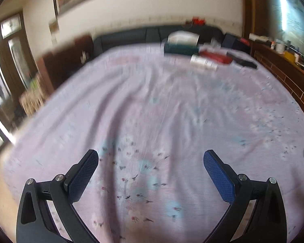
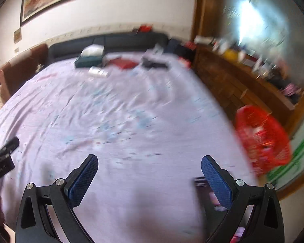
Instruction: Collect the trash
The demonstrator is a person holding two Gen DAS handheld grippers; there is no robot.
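Both views are motion-blurred. My left gripper stands open above a lilac floral bedsheet, nothing between its blue pads. At the far end of the bed lie a white cylinder-like item, a red flat packet, a dark teal tissue box and a black object. My right gripper is open too, empty, over the sheet's near part. A dark, pinkish packet lies by its right finger. A red mesh basket stands beside the bed at the right.
A dark headboard backs the bed. A wooden cabinet with clutter on top runs along the right side. Brown furniture stands at the bed's left, with glazed doors beyond. The other gripper shows at the left edge.
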